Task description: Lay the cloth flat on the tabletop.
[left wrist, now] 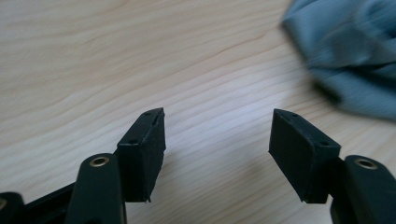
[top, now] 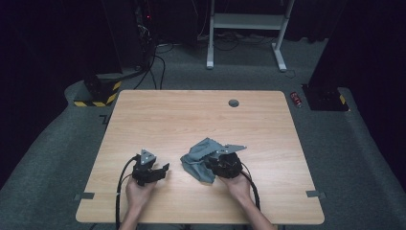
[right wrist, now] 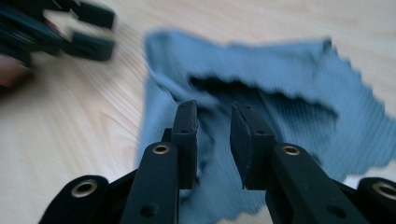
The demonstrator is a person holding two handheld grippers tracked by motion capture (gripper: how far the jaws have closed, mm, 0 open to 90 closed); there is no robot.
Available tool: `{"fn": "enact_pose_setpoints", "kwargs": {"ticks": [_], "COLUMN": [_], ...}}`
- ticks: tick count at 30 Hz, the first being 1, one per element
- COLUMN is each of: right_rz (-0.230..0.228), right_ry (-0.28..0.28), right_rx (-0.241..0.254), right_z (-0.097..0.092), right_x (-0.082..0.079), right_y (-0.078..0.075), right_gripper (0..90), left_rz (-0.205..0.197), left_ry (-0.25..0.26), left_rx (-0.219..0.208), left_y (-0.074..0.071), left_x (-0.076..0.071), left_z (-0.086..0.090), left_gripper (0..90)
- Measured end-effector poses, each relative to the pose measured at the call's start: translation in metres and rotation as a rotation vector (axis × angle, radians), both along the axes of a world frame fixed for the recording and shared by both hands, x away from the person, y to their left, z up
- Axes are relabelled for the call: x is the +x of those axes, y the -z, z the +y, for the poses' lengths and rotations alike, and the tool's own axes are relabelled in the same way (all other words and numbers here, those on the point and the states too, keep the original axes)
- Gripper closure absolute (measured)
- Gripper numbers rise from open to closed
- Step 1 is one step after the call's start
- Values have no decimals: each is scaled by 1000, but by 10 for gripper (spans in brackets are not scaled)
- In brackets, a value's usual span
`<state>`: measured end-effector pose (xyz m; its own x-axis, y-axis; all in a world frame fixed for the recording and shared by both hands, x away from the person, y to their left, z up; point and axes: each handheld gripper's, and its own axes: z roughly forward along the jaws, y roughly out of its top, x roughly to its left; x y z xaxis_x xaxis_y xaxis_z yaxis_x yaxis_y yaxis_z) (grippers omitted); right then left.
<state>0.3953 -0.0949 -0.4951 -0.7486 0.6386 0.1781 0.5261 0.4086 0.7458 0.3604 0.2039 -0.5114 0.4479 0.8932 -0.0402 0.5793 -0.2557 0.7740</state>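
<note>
The right gripper [top: 218, 160] sits over the near right part of a crumpled grey-blue cloth [top: 198, 157], and in the right gripper view its two black jaws stand a little apart above the fabric, with a narrow gap between the pads and no fold pinched in it, so it reads as released rather than gripping. The left gripper [top: 160, 171] rests low over bare wood just to the left of the cloth, its jaws spread wide with nothing between them; in the left gripper view the cloth's edge [left wrist: 345, 56] lies beyond and to the right of them, apart from both pads. The cloth lies on the wooden table [top: 191, 110], in the near half and a little right of the middle, bunched so that one layer folds over another and leaves a dark hollow under the raised fold [right wrist: 243, 88]. Its far right border looks zigzag-cut [right wrist: 359, 79]. It appears thin, soft and very light, the sort of thing that will drape and slump the moment it is lifted and will slide easily on the smooth wood if pushed instead of pinched. Nothing about it seems fragile or slippery in the jaws. The best hold is probably a corner or a free edge, taken with both layers or just one on purpose, since a pinch in the bunched middle would likely gather a wad and keep it crumpled.
</note>
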Motion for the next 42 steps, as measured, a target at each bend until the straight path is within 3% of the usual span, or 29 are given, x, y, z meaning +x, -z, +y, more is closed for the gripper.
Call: {"fn": "enact_pose_setpoints", "kwargs": {"ticks": [2,5,11,12,17,21,22,26,30,36,38,39,42], "right_rz": [16,20,19,22,8,-1,-9,-40,-50,-67,-79,-81,-91], "right_ry": [7,6,-21,-28,-60,-76,-93,-124,-131,-138,-146,-149,-166], "right_rx": [-4,-18,-26,-27,-61,-75,-88,-121,-120,-102,-94,-85,-80], "right_z": [0,5,12,13,19,22,24,27,27,22,20,18,16], "right_x": [0,-3,-7,-7,-10,-12,-13,-17,-18,-24,-27,-31,-37], "right_y": [6,14,18,18,21,25,25,24,24,17,14,10,6], "right_gripper": [713,694,665,663,669,719,786,881,890,890,891,890,890], "left_rz": [-7,-13,-29,-29,16,26,33,42,42,45,39,45,65], "left_ry": [20,104,196,196,187,184,187,189,190,188,183,177,164], "left_rx": [-6,-15,42,42,126,151,162,184,175,135,98,52,-16], "left_y": [-4,-16,-25,-25,-20,-16,-14,-11,-10,-15,-18,-21,-22], "left_x": [0,2,6,6,21,26,28,30,33,32,32,32,32], "left_z": [-6,-30,-63,-63,-79,-81,-81,-82,-78,-70,-63,-57,-46], "left_gripper": [368,378,392,399,433,530,568,698,839,865,865,864,863]}}
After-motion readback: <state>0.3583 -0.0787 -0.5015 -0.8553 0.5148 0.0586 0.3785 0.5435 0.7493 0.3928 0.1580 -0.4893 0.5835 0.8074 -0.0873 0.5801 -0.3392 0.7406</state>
